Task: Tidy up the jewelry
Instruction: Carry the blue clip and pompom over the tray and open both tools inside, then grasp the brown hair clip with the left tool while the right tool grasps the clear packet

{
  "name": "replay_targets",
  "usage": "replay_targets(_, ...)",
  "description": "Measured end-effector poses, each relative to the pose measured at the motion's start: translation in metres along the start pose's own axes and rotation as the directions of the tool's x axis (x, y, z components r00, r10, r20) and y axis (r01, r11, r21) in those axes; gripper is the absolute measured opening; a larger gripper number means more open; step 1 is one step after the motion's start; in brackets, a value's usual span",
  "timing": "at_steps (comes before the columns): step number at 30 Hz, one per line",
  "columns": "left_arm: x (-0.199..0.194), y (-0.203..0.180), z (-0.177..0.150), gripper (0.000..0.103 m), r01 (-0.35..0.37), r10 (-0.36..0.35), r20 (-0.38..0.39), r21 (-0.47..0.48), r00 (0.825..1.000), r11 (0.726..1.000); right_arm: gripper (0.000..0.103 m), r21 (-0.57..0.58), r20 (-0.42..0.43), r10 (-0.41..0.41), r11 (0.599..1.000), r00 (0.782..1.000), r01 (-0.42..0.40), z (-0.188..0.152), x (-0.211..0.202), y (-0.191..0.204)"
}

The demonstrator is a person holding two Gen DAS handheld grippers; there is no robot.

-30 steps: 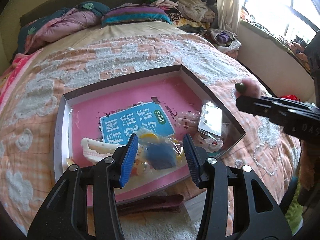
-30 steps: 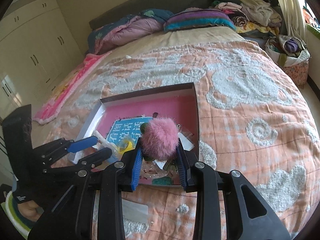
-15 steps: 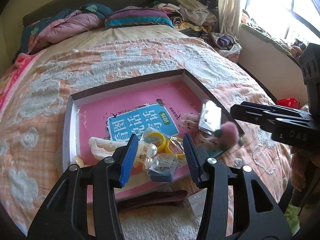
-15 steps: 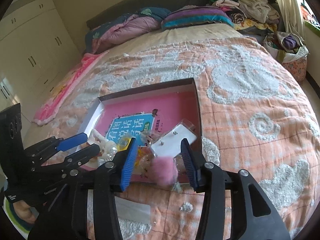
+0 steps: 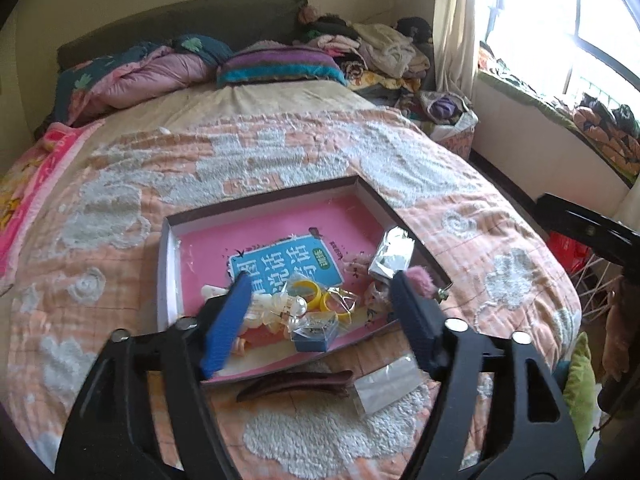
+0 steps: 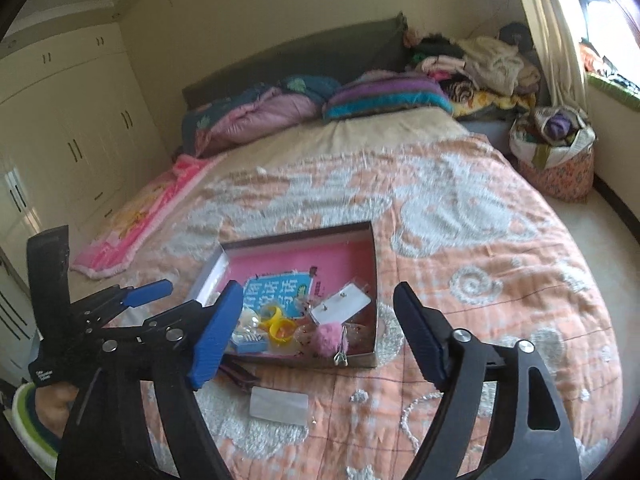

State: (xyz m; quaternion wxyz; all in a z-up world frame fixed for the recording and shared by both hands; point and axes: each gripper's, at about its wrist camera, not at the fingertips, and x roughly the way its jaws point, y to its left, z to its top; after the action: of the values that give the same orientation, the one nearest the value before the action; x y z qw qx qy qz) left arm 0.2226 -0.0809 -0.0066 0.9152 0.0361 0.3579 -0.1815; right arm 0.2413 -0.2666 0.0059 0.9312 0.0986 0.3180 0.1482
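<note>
Both tongs, left tongs (image 5: pixel 320 308) and right tongs (image 6: pixel 318 328), are opening wide and empty over the box (image 6: pixel 370 248), needing clean retreats that spare the pink pompom (image 6: pixel 329 338).

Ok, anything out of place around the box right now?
Yes. A dark hair clip and a clear packet lie on the blanket just outside the box, near its front edge. The pink pom-pom sits in the near right corner, beside the wall.

Box (image 6: pixel 370 360) on bed (image 6: pixel 480 240), pompom (image 6: pixel 328 338) inside, hair clip (image 5: pixel 296 386) before it
</note>
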Motion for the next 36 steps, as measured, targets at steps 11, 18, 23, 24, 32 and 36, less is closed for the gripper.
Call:
replay_targets(11,-0.058,0.001,0.006,0.094,-0.046,0.049,0.106,-0.027,0.993,0.999,0.087,-0.036,0.095,0.003,0.999,0.995,0.000,0.000,-0.054,0.013)
replay_targets(18,-0.079,0.003,-0.003,0.094,-0.077,0.079,0.125,-0.022,0.989,0.997,0.088,-0.083,0.118,0.011,0.997,0.993,-0.001,-0.008,-0.076,0.029)
replay_targets(23,-0.087,0.006,-0.015,0.094,-0.109,0.110,0.121,-0.017,0.987,0.994,0.093,-0.099,0.121,0.013,0.995,0.993,-0.001,-0.018,-0.082,0.036)
replay_targets(24,-0.088,0.006,-0.017,0.094,-0.114,0.115,0.118,-0.018,0.986,0.993,0.094,-0.101,0.118,0.014,0.995,0.993,-0.002,-0.019,-0.082,0.037)
replay_targets(32,-0.088,0.013,-0.036,0.094,-0.152,0.153,0.087,-0.020,0.984,0.988,0.096,-0.121,0.082,0.005,0.993,0.997,0.005,-0.040,-0.077,0.045)
replay_targets(36,-0.085,0.021,-0.046,0.094,-0.165,0.167,0.065,-0.032,0.984,0.986,0.096,-0.131,0.050,-0.005,0.991,0.999,0.011,-0.052,-0.066,0.048)
